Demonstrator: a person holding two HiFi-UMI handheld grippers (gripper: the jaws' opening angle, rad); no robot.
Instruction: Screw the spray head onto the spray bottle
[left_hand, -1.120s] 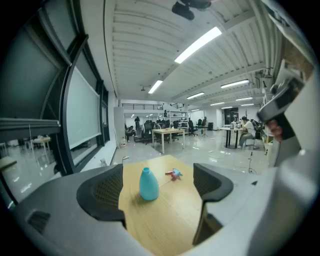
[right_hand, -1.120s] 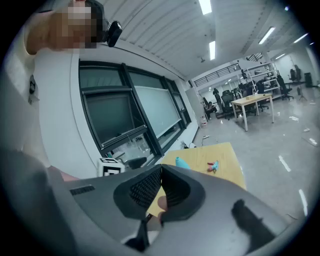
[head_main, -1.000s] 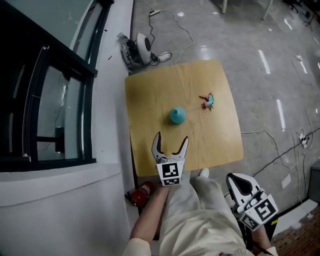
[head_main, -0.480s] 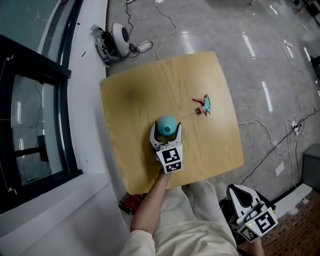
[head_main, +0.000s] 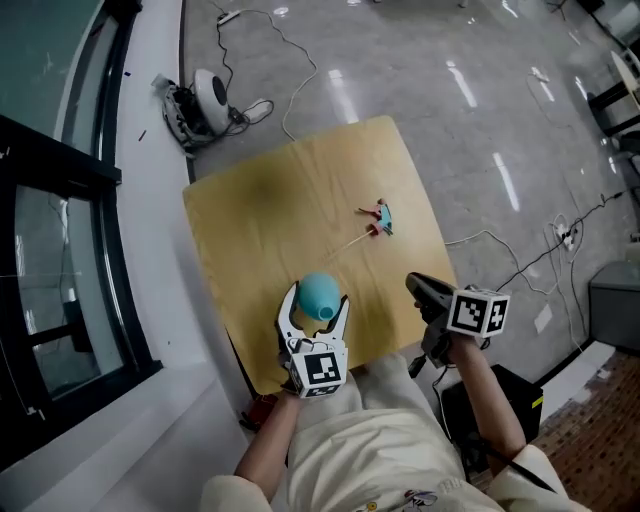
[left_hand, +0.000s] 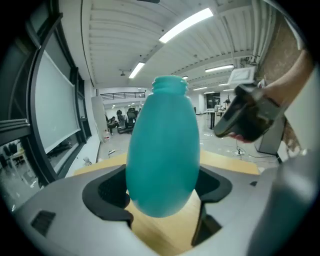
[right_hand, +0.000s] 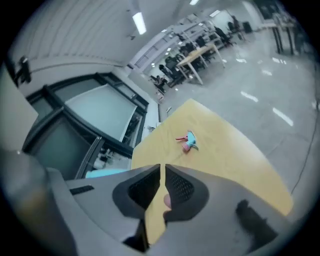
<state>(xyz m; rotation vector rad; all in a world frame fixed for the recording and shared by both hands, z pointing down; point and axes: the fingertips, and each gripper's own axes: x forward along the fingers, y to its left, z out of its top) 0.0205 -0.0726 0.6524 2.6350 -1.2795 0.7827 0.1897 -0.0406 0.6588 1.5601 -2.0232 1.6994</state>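
Note:
The teal egg-shaped spray bottle (head_main: 318, 296) stands open-necked near the front edge of the wooden table (head_main: 270, 210). My left gripper (head_main: 316, 300) straddles it. In the left gripper view the bottle (left_hand: 162, 165) fills the space between the pads, and the jaws have just been closing on it without a firm press showing. The spray head (head_main: 380, 214), teal and red with a thin tube, lies apart at the table's right (right_hand: 188, 141). My right gripper (head_main: 424, 290) is shut and empty over the table's front right edge, with its jaws (right_hand: 162, 175) pointing toward the spray head.
A white device (head_main: 212, 95) and cables lie on the grey floor beyond the table. A dark window frame (head_main: 90, 170) runs along the left. A red object (head_main: 262, 408) sits under the table's front edge. The person's legs are below.
The left gripper moved forward until its jaws stood around the bottle. The right gripper came up from the lower right to the table's front right edge.

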